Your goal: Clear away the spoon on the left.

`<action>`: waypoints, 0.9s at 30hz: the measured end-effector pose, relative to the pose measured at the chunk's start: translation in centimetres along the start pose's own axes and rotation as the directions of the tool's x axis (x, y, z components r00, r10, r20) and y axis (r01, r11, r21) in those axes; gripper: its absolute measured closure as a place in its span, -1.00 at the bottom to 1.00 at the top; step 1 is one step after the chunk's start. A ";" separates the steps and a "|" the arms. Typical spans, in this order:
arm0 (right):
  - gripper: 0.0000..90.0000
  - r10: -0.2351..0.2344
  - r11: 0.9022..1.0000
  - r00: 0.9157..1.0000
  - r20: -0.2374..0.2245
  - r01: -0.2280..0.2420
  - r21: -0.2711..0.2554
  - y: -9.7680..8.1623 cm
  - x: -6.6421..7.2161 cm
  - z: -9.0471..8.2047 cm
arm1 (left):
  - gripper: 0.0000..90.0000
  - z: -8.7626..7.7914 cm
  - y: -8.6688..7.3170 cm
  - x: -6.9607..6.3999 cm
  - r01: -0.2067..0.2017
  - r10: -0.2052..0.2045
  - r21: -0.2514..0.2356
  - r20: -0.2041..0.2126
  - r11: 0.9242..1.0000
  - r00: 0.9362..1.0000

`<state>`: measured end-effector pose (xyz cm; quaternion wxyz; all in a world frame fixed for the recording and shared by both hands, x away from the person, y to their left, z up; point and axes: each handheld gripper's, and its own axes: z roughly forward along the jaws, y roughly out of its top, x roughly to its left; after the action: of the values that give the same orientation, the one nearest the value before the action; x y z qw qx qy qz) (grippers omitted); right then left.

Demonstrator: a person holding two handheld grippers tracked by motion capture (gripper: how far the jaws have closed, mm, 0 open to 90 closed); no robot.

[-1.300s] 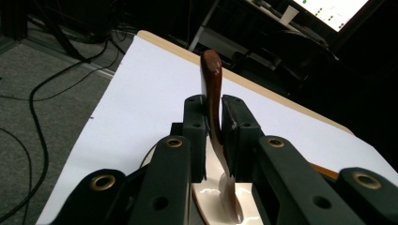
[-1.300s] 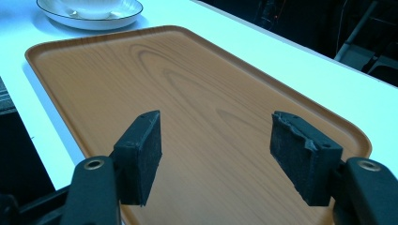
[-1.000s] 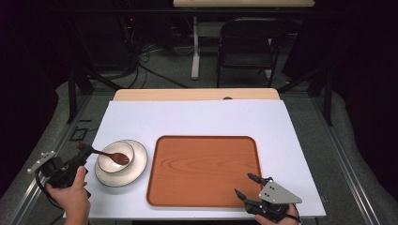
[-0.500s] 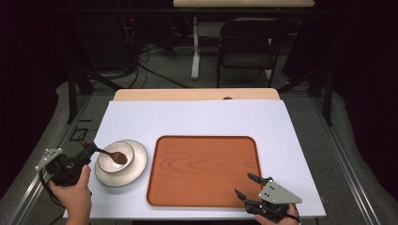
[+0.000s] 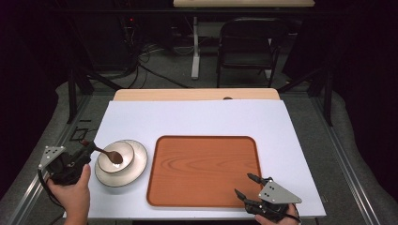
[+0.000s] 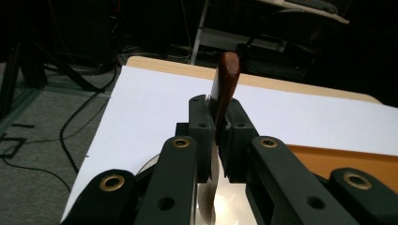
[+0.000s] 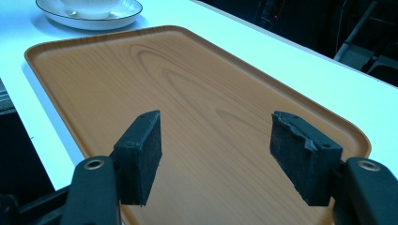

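White tabletop [image 5: 197, 117], seen from the person's edge: the right gripper [image 5: 248, 186] waits with jaws wide and empty at the wooden tray's [image 5: 206, 168] near rim. At left, the left gripper [image 5: 87, 149] pinches a spoon [image 5: 107, 153] by its handle, bowl end angled over the dish [image 5: 115, 159] on its plate [image 5: 136, 161].

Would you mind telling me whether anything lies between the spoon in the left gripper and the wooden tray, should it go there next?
Nothing visible does. The left gripper is shut on the spoon, whose head is in the bowl on the plate. The tray lies beside the plate and looks bare; the open right gripper hovers at its near right corner.
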<state>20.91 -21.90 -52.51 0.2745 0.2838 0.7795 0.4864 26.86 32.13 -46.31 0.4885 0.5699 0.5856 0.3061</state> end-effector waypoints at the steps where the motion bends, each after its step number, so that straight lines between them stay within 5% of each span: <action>1: -0.25 0.000 1.000 1.000 0.000 0.000 0.000 0.0 0.0 0.0 | 0.88 -0.1 0.2 -0.4 -0.028 0.028 0.002 -0.010 1.000 1.000; 13: -0.25 0.003 1.000 1.000 0.001 -0.003 0.001 0.0 0.0 0.0 | 0.87 -0.7 1.4 -2.9 -0.162 0.162 0.008 -0.024 0.987 0.987; 27: -0.25 0.001 1.000 1.000 0.003 -0.001 -0.003 0.0 0.0 -0.1 | 0.87 -1.9 2.8 -5.1 -0.207 0.207 -0.012 0.018 0.978 0.978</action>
<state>20.90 -21.96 -52.48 0.2759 0.2844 0.7781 0.4873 25.50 28.01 -42.01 0.4626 0.6282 0.5167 0.3528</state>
